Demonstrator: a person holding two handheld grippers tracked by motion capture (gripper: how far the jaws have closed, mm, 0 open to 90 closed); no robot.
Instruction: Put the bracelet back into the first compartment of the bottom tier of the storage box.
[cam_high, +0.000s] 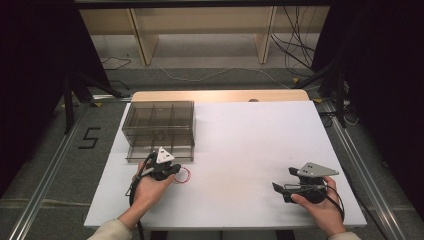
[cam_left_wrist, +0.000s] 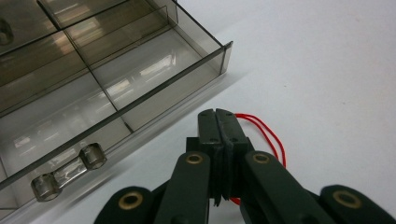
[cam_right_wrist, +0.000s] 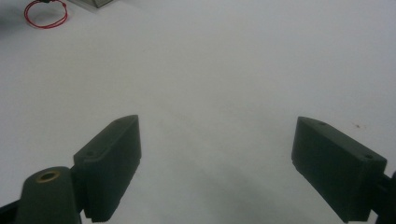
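Clamping a red wire loop (cam_left_wrist: 261, 133), left tool (cam_left_wrist: 218, 114); right tool (cam_right_wrist: 217, 163) wide apart, empty.

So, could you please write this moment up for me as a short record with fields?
surface: white table
container: smoky clear drawer box at the table's far left, its lower drawer pulled out, compartments look empty
drawer handle: clear bar on the drawer front
left tongs: jaws shut on a red wire loop, just in front of the open drawer
right tongs: jaws wide apart, nothing between them, over bare table at the near right
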